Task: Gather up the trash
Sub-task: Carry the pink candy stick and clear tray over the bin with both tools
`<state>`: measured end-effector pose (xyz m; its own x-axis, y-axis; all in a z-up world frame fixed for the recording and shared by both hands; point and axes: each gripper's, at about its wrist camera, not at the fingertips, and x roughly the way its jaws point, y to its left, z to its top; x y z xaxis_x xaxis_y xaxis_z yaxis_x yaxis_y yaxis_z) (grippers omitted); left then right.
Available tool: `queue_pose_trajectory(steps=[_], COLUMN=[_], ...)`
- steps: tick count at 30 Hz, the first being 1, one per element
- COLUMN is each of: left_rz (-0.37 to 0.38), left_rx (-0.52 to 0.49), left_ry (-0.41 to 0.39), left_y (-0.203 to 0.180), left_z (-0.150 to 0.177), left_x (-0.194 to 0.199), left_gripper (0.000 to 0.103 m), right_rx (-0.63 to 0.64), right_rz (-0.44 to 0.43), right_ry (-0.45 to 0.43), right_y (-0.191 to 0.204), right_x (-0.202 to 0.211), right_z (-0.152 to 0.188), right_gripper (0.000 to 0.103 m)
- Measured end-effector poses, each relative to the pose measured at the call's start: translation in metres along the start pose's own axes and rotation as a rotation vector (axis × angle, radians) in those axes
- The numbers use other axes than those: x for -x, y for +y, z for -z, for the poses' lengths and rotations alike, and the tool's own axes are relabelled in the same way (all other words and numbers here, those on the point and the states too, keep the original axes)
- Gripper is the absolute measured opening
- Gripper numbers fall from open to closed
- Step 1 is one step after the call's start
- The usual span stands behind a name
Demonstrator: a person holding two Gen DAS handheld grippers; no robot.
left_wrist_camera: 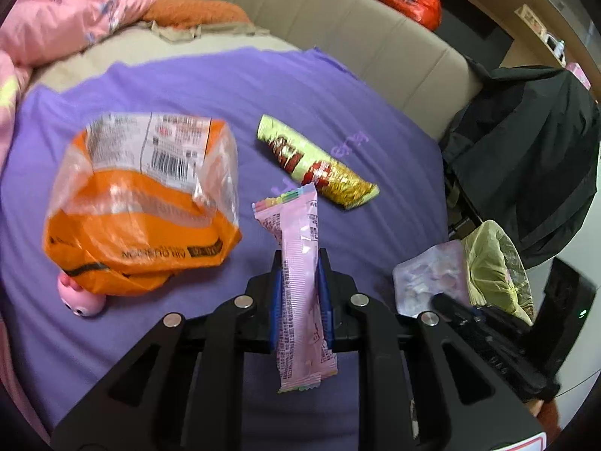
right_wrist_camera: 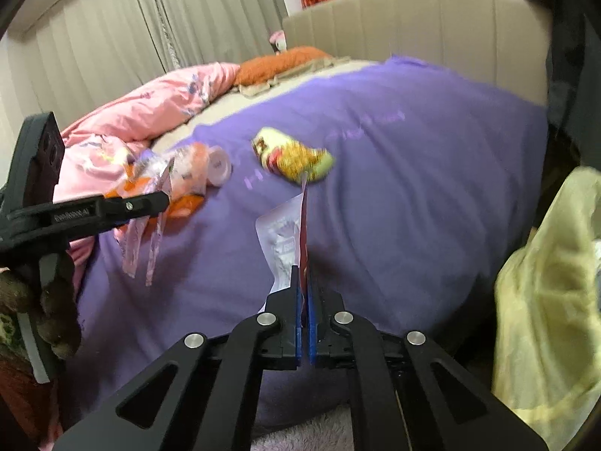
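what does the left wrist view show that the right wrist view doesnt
Only the left wrist view: the small pink toy tucked under the orange bag's edge, the barcode label on that bag, and the left tongs shut on a pink wrapper.

Only the right wrist view: grey curtains behind the bed, and the right tongs shut on a thin white and red wrapper.

Both: the purple sheet, the orange bag, the green and gold snack wrapper, the pink quilt and the yellow-green lined bin.
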<state>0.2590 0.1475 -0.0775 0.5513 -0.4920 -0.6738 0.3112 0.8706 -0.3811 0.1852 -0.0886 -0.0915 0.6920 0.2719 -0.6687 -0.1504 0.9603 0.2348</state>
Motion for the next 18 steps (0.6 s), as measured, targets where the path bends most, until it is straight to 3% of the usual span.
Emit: queue_pose_trajectory(steps=[9, 14, 18], left_rz=[-0.002, 0.037, 0.090], left_rx=[-0.064, -0.131, -0.217], left_ry=[-0.132, -0.214, -0.215], left_y=[-0.038, -0.092, -0.152], left_z=[-0.026, -0.049, -0.053], left_x=[0.045, 0.073, 0.075], left_gripper=[0.016, 0.016, 0.016], right_rx=[0.120, 0.128, 0.102], right_rz=[0.053, 0.110, 0.150], right_ry=[-0.112, -0.218, -0.286], right_y=[-0.012, -0.043, -0.077], right_x=[0.068, 0.128, 0.169], right_z=[-0.035, -0.051, -0.049], right_gripper=[0.005, 0.005, 0.005])
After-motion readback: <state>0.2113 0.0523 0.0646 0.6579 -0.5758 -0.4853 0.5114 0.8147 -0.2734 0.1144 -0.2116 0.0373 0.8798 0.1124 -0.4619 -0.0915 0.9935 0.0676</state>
